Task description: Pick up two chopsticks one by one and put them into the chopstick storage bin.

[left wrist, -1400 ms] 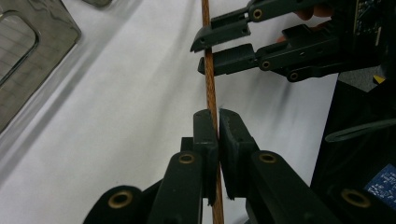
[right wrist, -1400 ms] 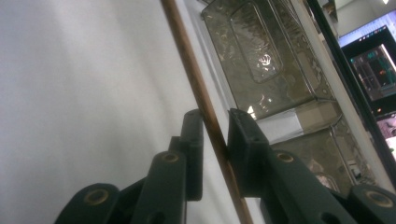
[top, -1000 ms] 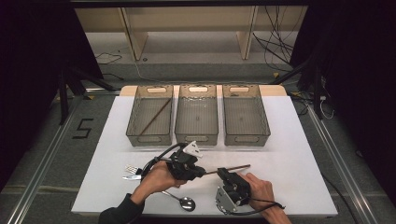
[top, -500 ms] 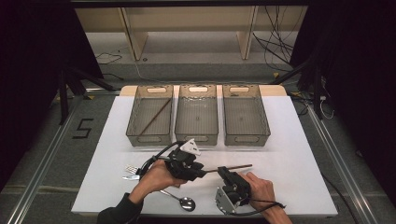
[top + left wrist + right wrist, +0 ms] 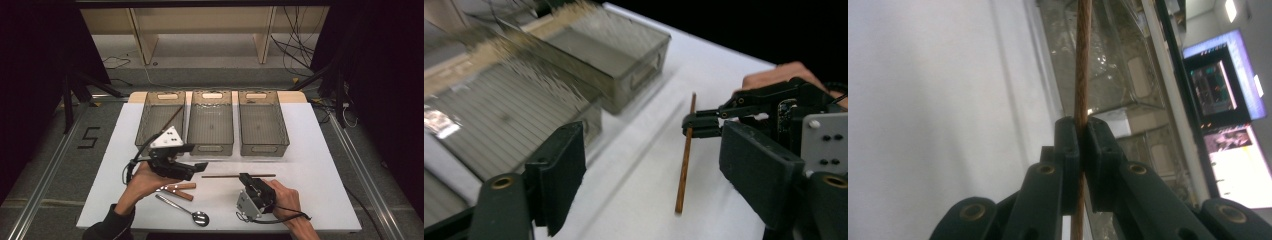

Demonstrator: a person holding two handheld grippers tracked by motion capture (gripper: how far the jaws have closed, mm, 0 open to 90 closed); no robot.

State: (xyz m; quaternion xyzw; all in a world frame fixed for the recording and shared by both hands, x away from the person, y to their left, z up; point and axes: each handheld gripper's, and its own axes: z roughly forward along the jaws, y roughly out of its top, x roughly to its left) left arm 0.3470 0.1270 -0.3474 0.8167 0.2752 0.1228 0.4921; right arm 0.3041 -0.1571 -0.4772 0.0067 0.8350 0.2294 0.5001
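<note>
A thin brown chopstick (image 5: pixel 225 176) lies level just above the white table (image 5: pixel 310 150), and my right gripper (image 5: pixel 245 177) is shut on it near its middle. In the right gripper view the chopstick (image 5: pixel 1082 60) runs straight up between the closed jaws of the right gripper (image 5: pixel 1081 135). My left gripper (image 5: pixel 202 165) is open, just left of the stick's left end. The left gripper view shows its wide-apart jaws framing the chopstick (image 5: pixel 684 165), the left gripper (image 5: pixel 659 165) holding nothing. The right gripper (image 5: pixel 700 125) grips the stick there.
Three clear grey bins stand in a row at the back: the left bin (image 5: pixel 150 131) holds another chopstick (image 5: pixel 171 117), then the middle bin (image 5: pixel 211 146) and the right bin (image 5: pixel 264 147). A metal spoon (image 5: pixel 183 210) and wooden-handled cutlery (image 5: pixel 180 188) lie near the front edge.
My left gripper has drawn back to the left, off the chopstick's end, uncovering more of the stick. The stick now sits level in the right gripper.
</note>
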